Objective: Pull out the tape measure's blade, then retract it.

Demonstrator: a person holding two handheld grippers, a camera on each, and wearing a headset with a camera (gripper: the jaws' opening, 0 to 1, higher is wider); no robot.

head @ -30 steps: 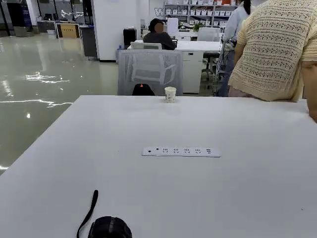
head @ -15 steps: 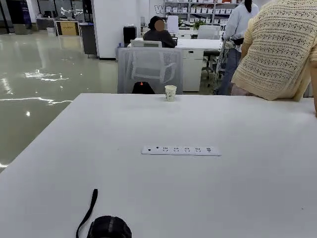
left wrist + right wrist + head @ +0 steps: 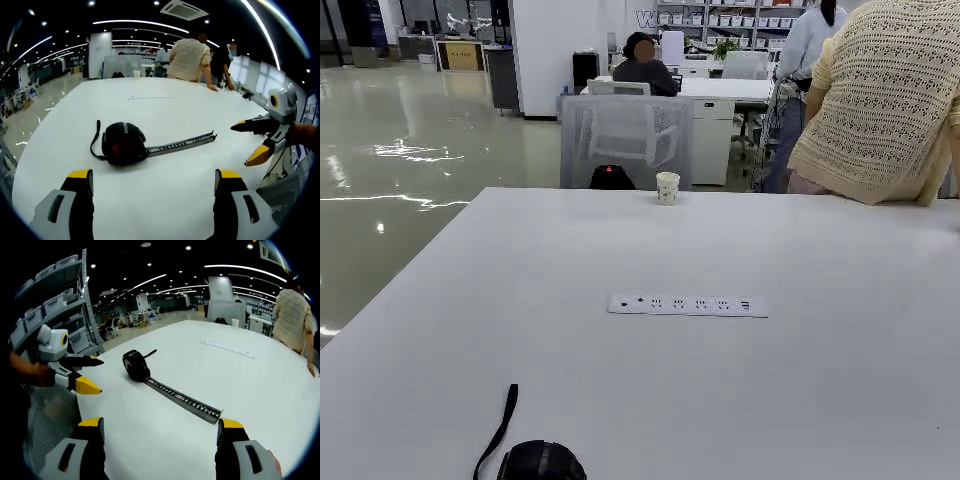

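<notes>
This is an open-plan office with a workshop side to it. A large white table (image 3: 840, 400) has a power strip (image 3: 687, 305) lying flat on it and a grey mesh chair (image 3: 625, 140) at its far edge. Behind are more white desks (image 3: 720, 92), where 1 person (image 3: 642, 68) sits. Shelving (image 3: 720, 20) stacked with storage bins lines the back wall (a similar rack (image 3: 55, 290) appears in the right gripper view). The floor (image 3: 410, 150) is glossy, with long strip lights (image 3: 135, 22) and a ceiling vent (image 3: 181, 9) overhead.

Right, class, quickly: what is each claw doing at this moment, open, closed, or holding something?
Left claw: open, holding nothing.
Right claw: open, holding nothing; the tape measure lies free on the table.
</notes>
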